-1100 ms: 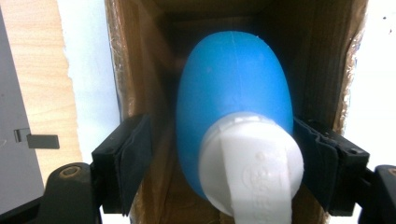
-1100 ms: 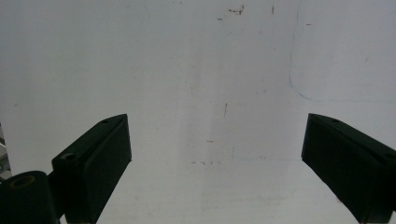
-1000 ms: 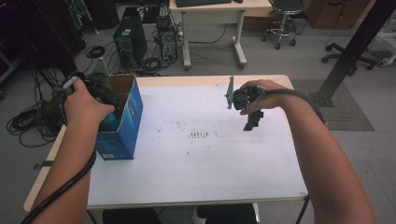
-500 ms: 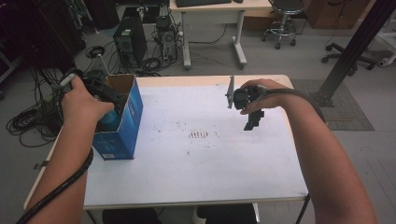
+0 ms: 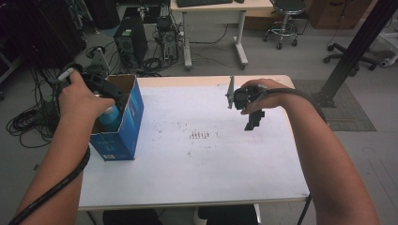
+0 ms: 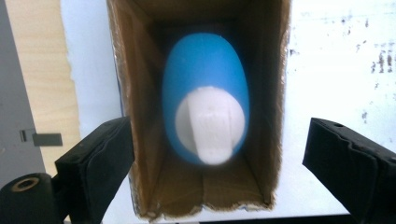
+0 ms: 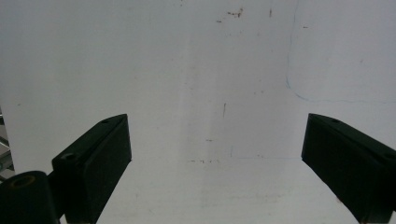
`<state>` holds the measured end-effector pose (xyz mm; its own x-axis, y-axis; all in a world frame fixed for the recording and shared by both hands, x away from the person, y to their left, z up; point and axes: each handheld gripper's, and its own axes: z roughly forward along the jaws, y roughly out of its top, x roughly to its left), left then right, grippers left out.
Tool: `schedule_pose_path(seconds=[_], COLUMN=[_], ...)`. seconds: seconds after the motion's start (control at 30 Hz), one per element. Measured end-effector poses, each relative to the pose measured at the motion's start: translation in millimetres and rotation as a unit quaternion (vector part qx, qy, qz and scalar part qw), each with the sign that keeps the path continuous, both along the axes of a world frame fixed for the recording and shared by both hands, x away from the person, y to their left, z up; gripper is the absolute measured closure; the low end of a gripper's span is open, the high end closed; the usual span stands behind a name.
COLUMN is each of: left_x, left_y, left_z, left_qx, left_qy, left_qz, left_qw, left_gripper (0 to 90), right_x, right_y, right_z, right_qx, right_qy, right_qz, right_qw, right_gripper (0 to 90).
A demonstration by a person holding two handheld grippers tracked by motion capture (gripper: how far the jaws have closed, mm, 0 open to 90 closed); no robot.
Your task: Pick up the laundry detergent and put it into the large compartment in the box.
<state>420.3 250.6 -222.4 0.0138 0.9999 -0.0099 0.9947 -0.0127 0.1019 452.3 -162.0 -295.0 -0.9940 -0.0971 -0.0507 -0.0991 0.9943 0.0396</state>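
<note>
An open blue cardboard box (image 5: 123, 123) stands at the table's left edge. Inside it stands a blue bottle with a white cap (image 6: 205, 116), also seen in the high view as the bottle (image 5: 109, 115). My left gripper (image 5: 111, 93) hovers over the box mouth, open, its jaws spread wider than the box (image 6: 140, 88) with nothing between them. My right gripper (image 5: 253, 123) hangs over the right half of the table, pointing down. Its jaws stand wide open above the bare white table top (image 7: 205, 93).
The white table (image 5: 197, 164) has brown marks (image 5: 201, 136) near its middle. Behind the table, on the floor, stand computer towers (image 5: 127, 43), cables, another desk (image 5: 220, 14) and a stool (image 5: 286, 18). A black post (image 5: 356, 47) rises at the right.
My left hand has shifted slightly over the box. The right gripper has stayed in place.
</note>
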Motion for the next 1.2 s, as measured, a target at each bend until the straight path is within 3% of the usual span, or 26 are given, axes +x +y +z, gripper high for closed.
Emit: schedule_pose_path(seconds=[0.4, 0.7, 0.77, 0.8, 0.87, 0.93, 1.0, 1.03, 1.07, 1.2], left_x=[-4.0, -10.7, -12.4, -13.3, -14.2, -18.0, -19.6, -22.2, -22.2, -29.2], left_y=[-13.1, -31.4, -35.8, -38.7, -41.3, -50.8, -54.4, -60.7, -60.7, -76.5], left_z=[9.1, 23.7, 27.3, 28.0, 28.3, 29.8, 30.3, 31.9, 31.9, 34.3], left_qx=[-0.002, 0.004, -0.007, -0.031, -0.036, -0.031, -0.031, -0.029, -0.029, -0.024], left_qy=[0.008, -0.001, -0.004, 0.008, 0.012, 0.015, 0.012, 0.010, 0.010, 0.009], left_qz=[-0.039, -0.089, -0.107, -0.122, -0.132, -0.161, -0.166, -0.181, -0.181, -0.214], left_qw=[0.9992, 0.9960, 0.9942, 0.9920, 0.9906, 0.9864, 0.9856, 0.9830, 0.9830, 0.9766], left_gripper=[2.2, 0.2, 0.2, 0.2, 0.2, 0.2, 0.2, 0.2, 0.2, 0.2], right_x=[0.7, 0.0, 0.0, -0.2, -0.7, -1.3, -1.0, -1.4, -1.7, -2.2], right_y=[-2.1, -3.9, -4.4, -4.6, -4.4, -4.2, -3.9, -3.5, -3.2, -2.9], right_z=[1.5, 1.1, 1.0, 0.9, 0.8, 1.3, 1.8, 2.3, 3.0, 5.2], right_qx=[0.002, 0.001, 0.001, 0.001, 0.000, 0.000, 0.001, 0.002, 0.000, 0.002], right_qy=[-0.002, -0.003, -0.002, -0.002, -0.003, -0.003, -0.003, -0.003, -0.004, -0.005], right_qz=[0.001, -0.001, -0.002, -0.002, -0.002, -0.004, 0.000, 0.000, 0.000, 0.002], right_qw=[1.0000, 1.0000, 1.0000, 1.0000, 1.0000, 1.0000, 1.0000, 1.0000, 1.0000, 1.0000], right_gripper=[8.5, 8.5, 8.6, 8.9, 8.8, 8.7, 8.7, 8.6, 8.5, 8.4])
